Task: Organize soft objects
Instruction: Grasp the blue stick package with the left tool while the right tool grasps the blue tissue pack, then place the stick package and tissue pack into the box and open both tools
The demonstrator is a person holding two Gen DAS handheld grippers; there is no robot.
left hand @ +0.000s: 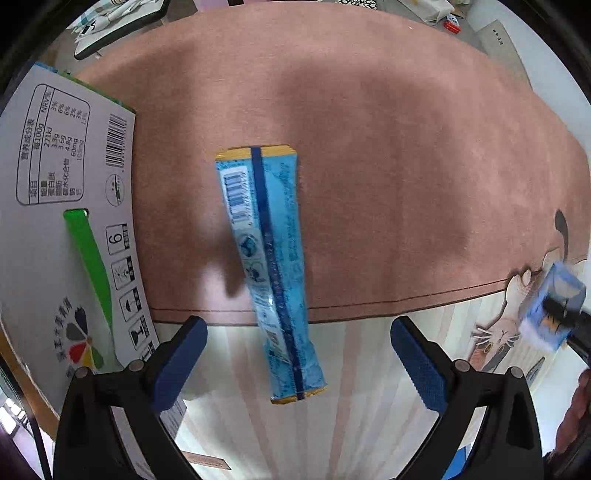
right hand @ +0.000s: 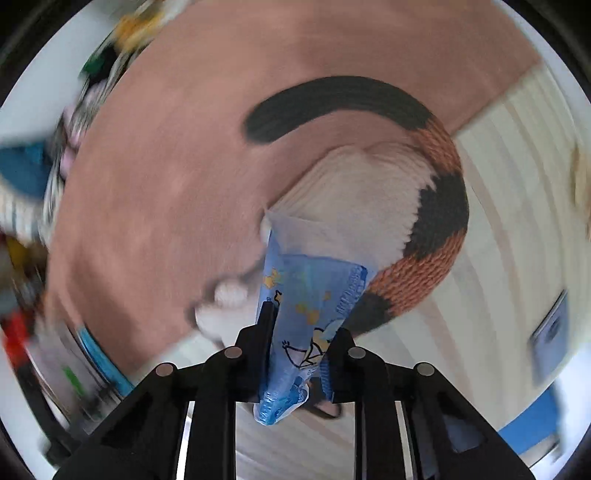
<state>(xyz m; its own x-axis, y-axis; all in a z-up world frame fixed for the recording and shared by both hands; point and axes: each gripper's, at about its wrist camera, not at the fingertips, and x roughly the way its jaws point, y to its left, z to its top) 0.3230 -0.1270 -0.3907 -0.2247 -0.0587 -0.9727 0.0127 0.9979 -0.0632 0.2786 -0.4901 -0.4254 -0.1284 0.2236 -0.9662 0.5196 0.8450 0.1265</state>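
Note:
A long blue snack packet (left hand: 269, 273) with yellow ends lies on the pink rug (left hand: 369, 147), its near end over the striped part. My left gripper (left hand: 299, 354) is open just above and around the packet's near end, a blue pad (left hand: 181, 362) on each side. My right gripper (right hand: 299, 343) is shut on a light blue tissue pack (right hand: 306, 310) with cartoon print, held above the rug's cat pattern (right hand: 424, 229). In the left wrist view the tissue pack (left hand: 550, 306) shows at the far right, blurred.
A white cardboard box (left hand: 62, 221) with a green strap stands at the left of the rug. Bags and clutter (left hand: 110, 22) lie beyond the rug's far edge. The right wrist view is blurred; mixed items (right hand: 33, 192) sit at its left.

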